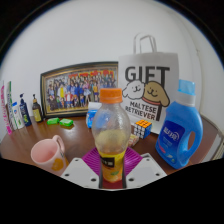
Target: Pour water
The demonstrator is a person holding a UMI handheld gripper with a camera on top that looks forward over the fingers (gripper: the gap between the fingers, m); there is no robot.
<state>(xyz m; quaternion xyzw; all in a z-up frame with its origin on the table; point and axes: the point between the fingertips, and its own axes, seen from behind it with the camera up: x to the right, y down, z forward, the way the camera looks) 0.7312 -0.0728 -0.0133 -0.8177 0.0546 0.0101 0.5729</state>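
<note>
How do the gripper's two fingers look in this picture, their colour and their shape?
The gripper has two pale grey, angular fingers with flat faceted faces. Each carries a magenta pad on its inner side. No cables or markings are visible.

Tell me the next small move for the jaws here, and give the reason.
Probably lift the bottle a little and carry it toward the pink cup. The gripper has its jaws close around the bottle's lower body, seemingly gripping it; the bottle stands upright with its orange cap on, and the cup stands apart to its left. The cap would need removing before pouring.
</note>
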